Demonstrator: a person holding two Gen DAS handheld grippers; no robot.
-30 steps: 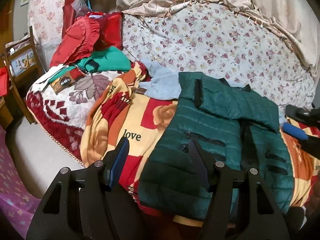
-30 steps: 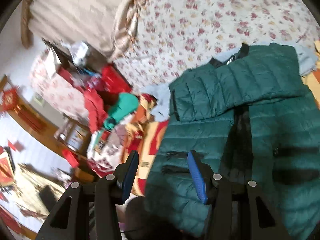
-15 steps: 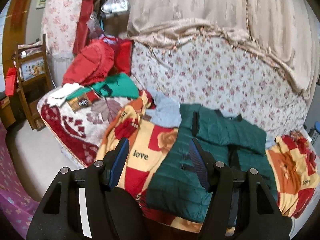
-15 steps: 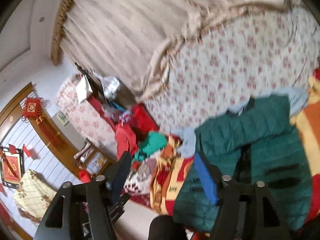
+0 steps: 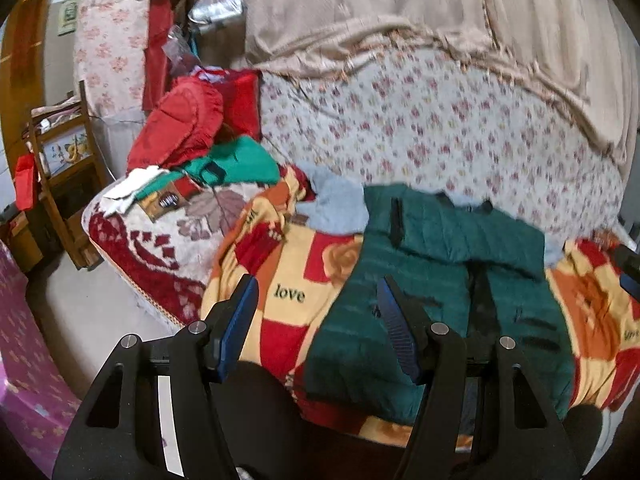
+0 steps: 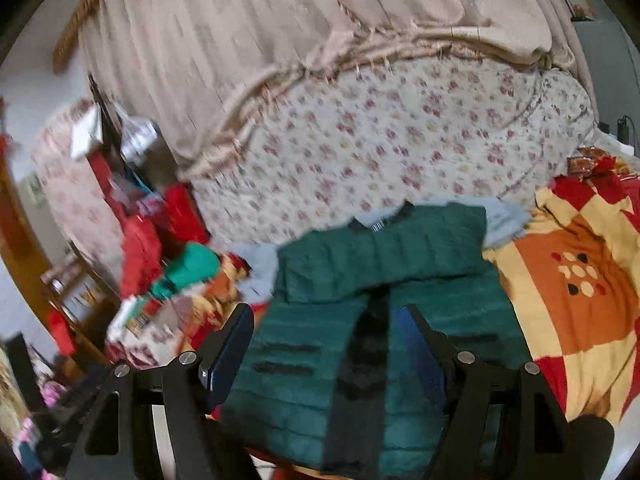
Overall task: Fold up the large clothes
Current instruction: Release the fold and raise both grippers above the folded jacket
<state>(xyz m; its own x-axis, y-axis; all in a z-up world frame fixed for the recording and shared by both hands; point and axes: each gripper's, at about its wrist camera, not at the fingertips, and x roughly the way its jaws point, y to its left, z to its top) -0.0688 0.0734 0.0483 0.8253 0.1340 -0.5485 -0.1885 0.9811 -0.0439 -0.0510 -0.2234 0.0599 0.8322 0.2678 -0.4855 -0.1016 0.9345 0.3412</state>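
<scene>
**Jacket half-folded on the bed, both sets of fingers empty**

Left wrist view: my left gripper (image 5: 316, 322) hangs above the near edge of the bed (image 5: 420, 132), fingers (image 5: 239, 320) spread, nothing between them. The green puffer jacket (image 5: 436, 280) lies flat on the patchwork blanket (image 5: 304, 276), front up. Its top part, sleeve or shoulder, I can't tell which, is turned down across the chest, so I judge one fold is in and the body is left spread so the next one goes flat. A pale blue garment (image 5: 336, 204) pokes out from under the collar end. My right gripper (image 5: 630, 276) shows only as a sliver at the right edge, apart from the jacket. Far left on the bed is a heap: red cushion (image 5: 180, 128), bright green clothes (image 5: 236, 164); probably waiting their turn. No basket or box that I can make out; a plastic bag (image 5: 216, 4) hangs up behind, contents unclear.

Right wrist view: blurry. The right gripper (image 6: 324, 344) hangs over the jacket's (image 6: 376, 256) dark centre strip, fingers (image 6: 230, 350) apart and just been widening, holding nothing, pads clear of the cloth. Jacket sits mid-bed, the blanket (image 6: 576, 280) to its right, flowered sheet (image 6: 380, 140) behind. Standing off like this I read as lining up the next grab, likely a side edge or hem.
</scene>
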